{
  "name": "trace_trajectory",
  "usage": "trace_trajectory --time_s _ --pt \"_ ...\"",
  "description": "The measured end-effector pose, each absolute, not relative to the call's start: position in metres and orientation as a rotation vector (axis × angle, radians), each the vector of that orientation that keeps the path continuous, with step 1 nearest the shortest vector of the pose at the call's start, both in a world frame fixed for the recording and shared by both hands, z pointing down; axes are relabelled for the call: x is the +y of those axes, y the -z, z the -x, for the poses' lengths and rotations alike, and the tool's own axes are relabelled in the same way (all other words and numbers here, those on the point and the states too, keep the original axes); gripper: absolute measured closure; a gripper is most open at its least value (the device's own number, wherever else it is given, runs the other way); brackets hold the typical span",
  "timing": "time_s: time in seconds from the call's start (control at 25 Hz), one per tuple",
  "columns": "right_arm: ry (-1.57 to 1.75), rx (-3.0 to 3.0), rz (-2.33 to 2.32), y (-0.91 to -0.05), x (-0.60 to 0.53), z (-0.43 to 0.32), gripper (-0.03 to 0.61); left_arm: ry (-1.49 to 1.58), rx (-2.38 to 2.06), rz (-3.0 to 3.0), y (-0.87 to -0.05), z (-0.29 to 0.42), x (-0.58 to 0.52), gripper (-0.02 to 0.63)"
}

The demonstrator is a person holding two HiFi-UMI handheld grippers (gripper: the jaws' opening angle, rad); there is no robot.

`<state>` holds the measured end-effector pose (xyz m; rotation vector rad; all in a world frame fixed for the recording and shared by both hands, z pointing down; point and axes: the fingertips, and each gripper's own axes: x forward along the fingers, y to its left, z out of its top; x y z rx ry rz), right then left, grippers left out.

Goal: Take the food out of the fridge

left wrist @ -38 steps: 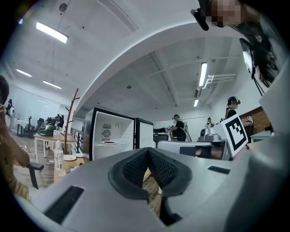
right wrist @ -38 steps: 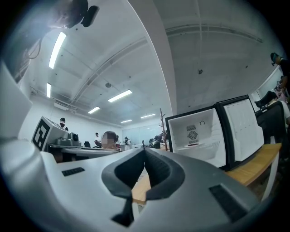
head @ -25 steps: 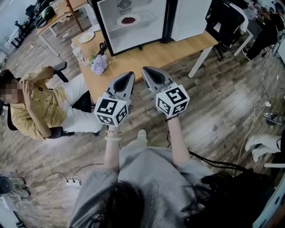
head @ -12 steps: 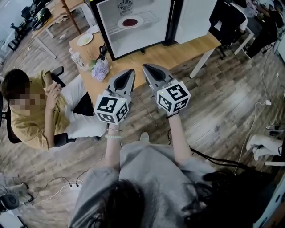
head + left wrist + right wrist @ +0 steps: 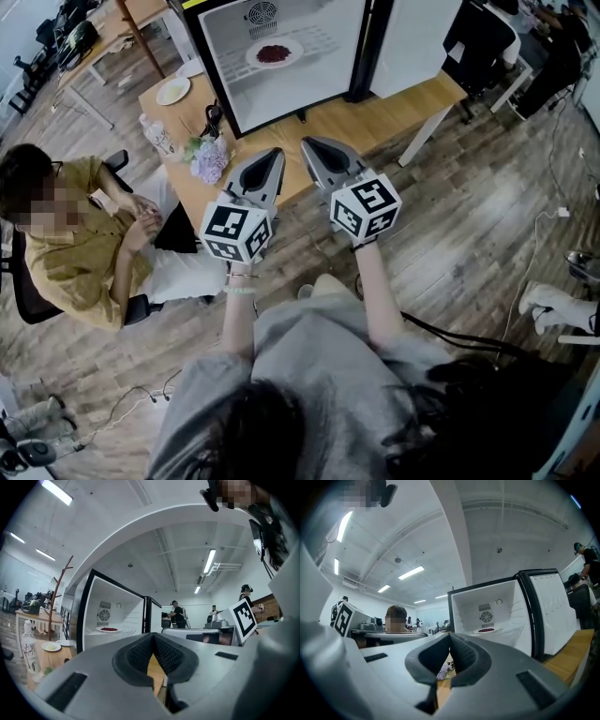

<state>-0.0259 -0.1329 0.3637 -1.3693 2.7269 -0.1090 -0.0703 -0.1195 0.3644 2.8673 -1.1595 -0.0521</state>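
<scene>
A small fridge (image 5: pixel 309 80) stands open on a wooden table (image 5: pixel 375 111), its white door (image 5: pixel 410 42) swung to the right. On its wire shelf sits a white plate of red food (image 5: pixel 272 52), also seen in the left gripper view (image 5: pixel 108 629) and the right gripper view (image 5: pixel 486 630). My left gripper (image 5: pixel 272 156) and right gripper (image 5: pixel 310 146) are held side by side, level, at the table's near edge and well short of the fridge. Both are shut with nothing in them; the pads meet at the tips in each gripper view (image 5: pixel 153 637) (image 5: pixel 450 637).
A person in a yellow shirt (image 5: pixel 80 248) sits on a chair at the left. On the table's left end are purple flowers (image 5: pixel 210 156), a bottle (image 5: pixel 156 137) and an empty plate (image 5: pixel 172 91). A black chair (image 5: pixel 480 39) is at the right; cables lie on the wood floor.
Both grippers and I have moved forward toward the table, so the fridge sits closer. The seated person has lowered the hands from the head to the lap.
</scene>
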Motion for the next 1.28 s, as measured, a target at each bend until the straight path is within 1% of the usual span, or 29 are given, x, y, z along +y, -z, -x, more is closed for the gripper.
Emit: trace_trajectory --time_s 0.84,1.28 --pt "0.16 2.823 1.225 -0.366 -0.253 0.004 0.569 0.064 -1.315 -2.756 -0.371 0.05 -0.233 0.606" --pt "0.267 2.838 1.125 -0.381 -0.285 -0.003 0.569 0.042 -1.426 -2.68 -0.379 0.047 -0.258 0.606"
